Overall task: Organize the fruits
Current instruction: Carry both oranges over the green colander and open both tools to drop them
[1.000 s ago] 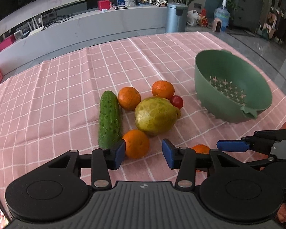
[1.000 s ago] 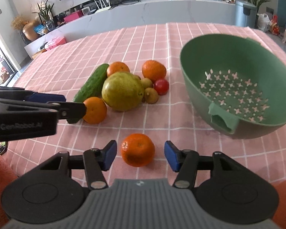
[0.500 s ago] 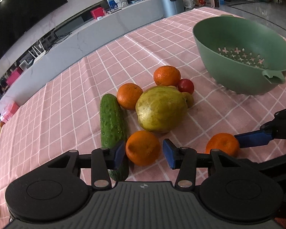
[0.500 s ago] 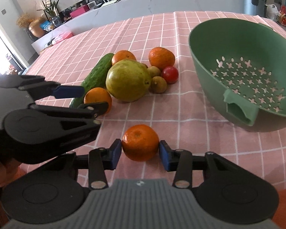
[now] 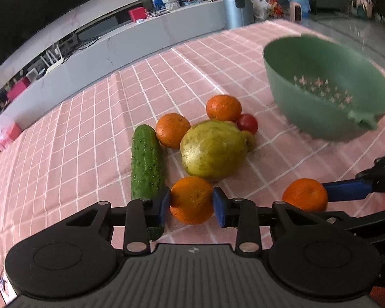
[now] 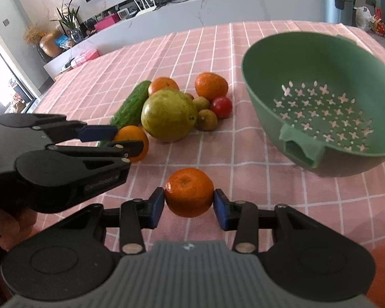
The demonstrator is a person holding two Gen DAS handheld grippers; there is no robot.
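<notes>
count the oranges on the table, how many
4: one in the left gripper, one in the right gripper, two more oranges behind the big yellow-green fruit. More could hide behind it.

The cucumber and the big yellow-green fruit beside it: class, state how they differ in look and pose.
The cucumber is long, dark green and bumpy; the yellow-green fruit is rounded and smoother. The cucumber lies flat lengthwise; the yellow-green fruit sits as a tall lump. Both rest on the pink checked cloth.
</notes>
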